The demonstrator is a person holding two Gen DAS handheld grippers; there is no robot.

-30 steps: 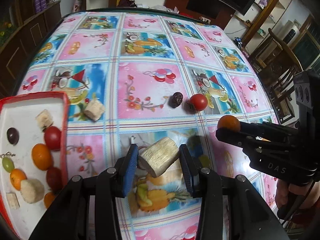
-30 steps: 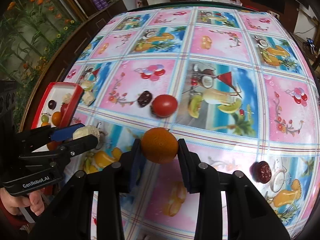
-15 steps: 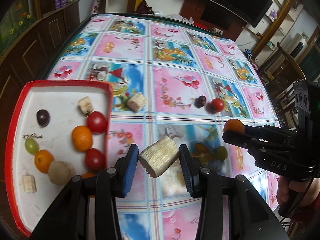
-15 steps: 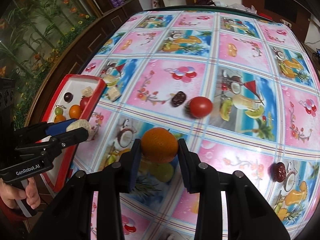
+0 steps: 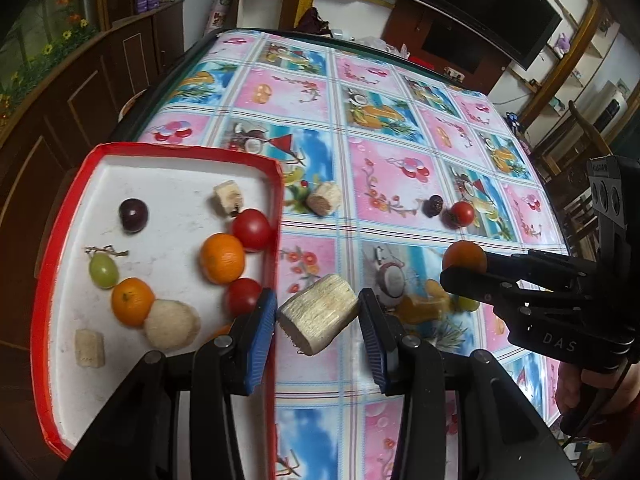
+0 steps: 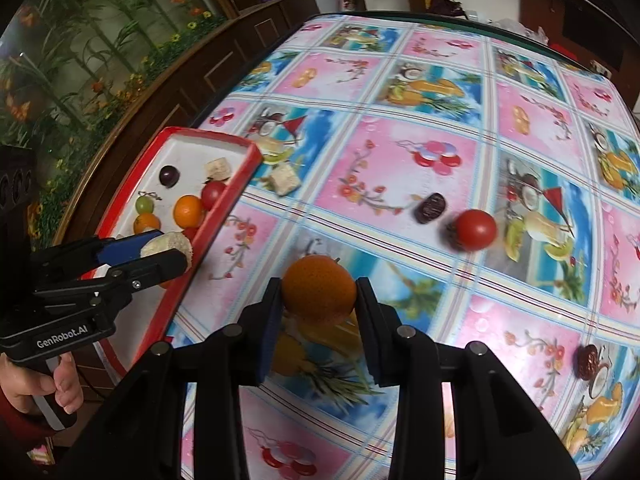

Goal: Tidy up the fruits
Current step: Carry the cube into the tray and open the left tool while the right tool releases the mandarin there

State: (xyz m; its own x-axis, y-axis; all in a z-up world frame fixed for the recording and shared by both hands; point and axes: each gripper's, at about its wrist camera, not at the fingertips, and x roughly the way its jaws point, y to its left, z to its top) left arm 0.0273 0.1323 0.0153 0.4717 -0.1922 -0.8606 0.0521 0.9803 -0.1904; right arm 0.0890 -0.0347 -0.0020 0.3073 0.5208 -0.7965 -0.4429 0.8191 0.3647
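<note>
My left gripper (image 5: 318, 322) is shut on a pale sugarcane chunk (image 5: 318, 318), held above the table just right of the red tray's (image 5: 56, 216) right rim. The tray holds oranges, tomatoes, a green grape, a dark plum and pale chunks. My right gripper (image 6: 318, 300) is shut on an orange (image 6: 318, 294), held above the table middle; it also shows in the left wrist view (image 5: 464, 258). The left gripper with its chunk shows in the right wrist view (image 6: 166, 248) by the tray (image 6: 120, 196).
On the tablecloth lie a sugarcane piece (image 5: 324, 202), a dark date (image 5: 434, 205), a tomato (image 5: 462, 214) and a green grape (image 5: 468, 303) under the right gripper. Another date (image 6: 588, 362) lies near the right edge. Cabinets stand left, chairs right.
Both grippers have moved left toward the red tray with their loads. The tray now shows larger and closer, and the left gripper's chunk is beside its right rim.
</note>
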